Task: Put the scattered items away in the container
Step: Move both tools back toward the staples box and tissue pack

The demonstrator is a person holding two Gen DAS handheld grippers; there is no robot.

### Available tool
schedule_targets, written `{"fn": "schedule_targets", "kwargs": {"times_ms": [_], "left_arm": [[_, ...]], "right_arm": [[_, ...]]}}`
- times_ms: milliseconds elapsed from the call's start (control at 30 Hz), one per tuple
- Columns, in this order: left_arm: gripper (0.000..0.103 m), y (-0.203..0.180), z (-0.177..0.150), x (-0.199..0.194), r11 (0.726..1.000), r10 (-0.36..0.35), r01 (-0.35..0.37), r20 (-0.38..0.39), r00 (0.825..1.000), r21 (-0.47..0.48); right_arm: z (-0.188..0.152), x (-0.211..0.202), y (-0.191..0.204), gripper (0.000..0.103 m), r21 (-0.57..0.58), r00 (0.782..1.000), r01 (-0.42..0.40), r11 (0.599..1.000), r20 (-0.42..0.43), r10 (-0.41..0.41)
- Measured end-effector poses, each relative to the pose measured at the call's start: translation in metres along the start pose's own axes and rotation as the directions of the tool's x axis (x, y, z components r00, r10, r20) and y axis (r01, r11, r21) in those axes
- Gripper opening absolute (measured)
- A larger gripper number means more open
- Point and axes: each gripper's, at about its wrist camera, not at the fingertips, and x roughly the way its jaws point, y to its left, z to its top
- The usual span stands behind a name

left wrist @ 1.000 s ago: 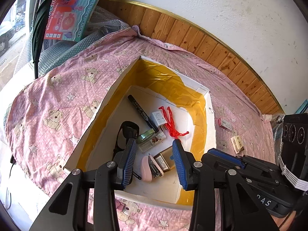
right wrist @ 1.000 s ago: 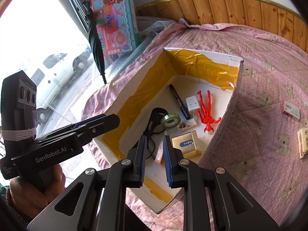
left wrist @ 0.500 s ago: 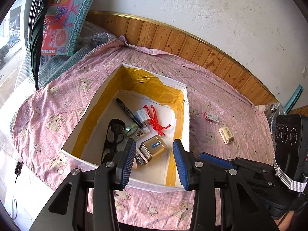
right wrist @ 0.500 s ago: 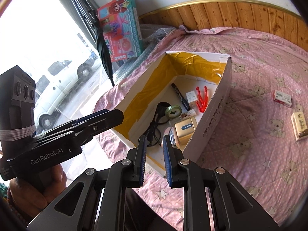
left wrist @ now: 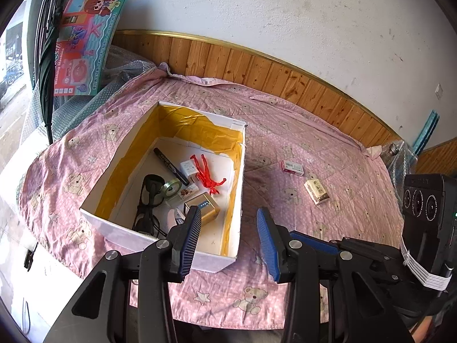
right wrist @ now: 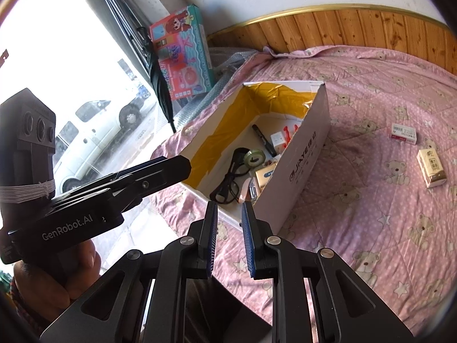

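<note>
My left black hand-held gripper (left wrist: 228,234) with blue ribbed pads: jaws spread wide, nothing between them. My right black hand-held gripper (right wrist: 230,235): jaws nearly together, narrow gap, empty. Bare hand (right wrist: 57,280) grips the left handle.

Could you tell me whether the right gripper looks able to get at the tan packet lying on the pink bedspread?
Probably yes: the tan packet lies in the open, well clear of the box, and the right gripper is empty, fingers slightly apart.

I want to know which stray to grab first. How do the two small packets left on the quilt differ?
The white packet has red print and lies flat; the tan packet looks thicker and yellowish. The white one lies nearer the box, the tan one farther out. Both rest on the pink quilt, outside the box, untouched.
</note>
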Motion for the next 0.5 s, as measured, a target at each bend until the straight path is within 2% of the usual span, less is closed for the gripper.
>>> {"fn": "schedule_targets", "kwargs": {"times_ms": [500], "left_arm": [[0.043, -0.083, -0.021, 0.01, 0.99, -0.049, 0.055, -0.049, 0.998, 0.131]], "right_arm": [[-0.029, -0.048, -0.048, 0.02, 0.091, 0.998, 0.009, 0.996, 0.065, -0.015]]}}
